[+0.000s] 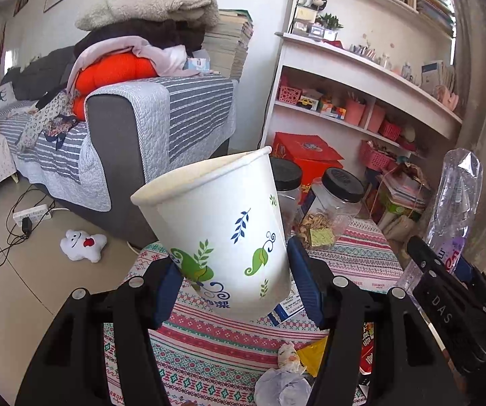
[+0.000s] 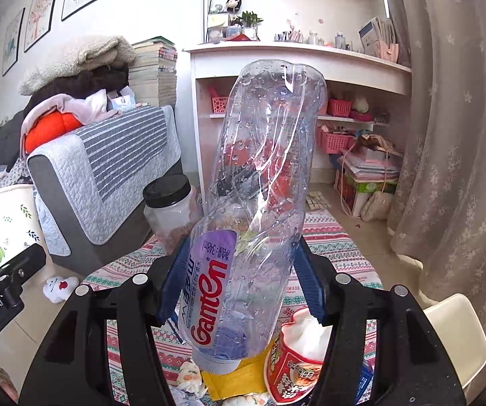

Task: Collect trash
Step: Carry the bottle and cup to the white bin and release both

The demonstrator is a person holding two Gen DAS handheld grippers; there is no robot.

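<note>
While left tongs [image 1: 237, 289] clamp a leaf-printed cup [image 1: 215, 223], right tongs [image 2: 239, 279] grip a Ganten bottle [image 2: 256, 203].

The paper cup [image 1: 221, 237], white with green and blue leaf print, is hanging above the patterned tablecloth [image 1: 209, 338], tilting with its open rim up and away. The clear plastic bottle [image 2: 256, 203], crumpled, droplets clinging inside, purple label, is standing inverted with its cap at the bottom. Crumpled tissue [image 1: 281, 387], a yellow wrapper [image 2: 236, 380] and a red snack cup [image 2: 293, 362] are lying on the cloth.
</note>
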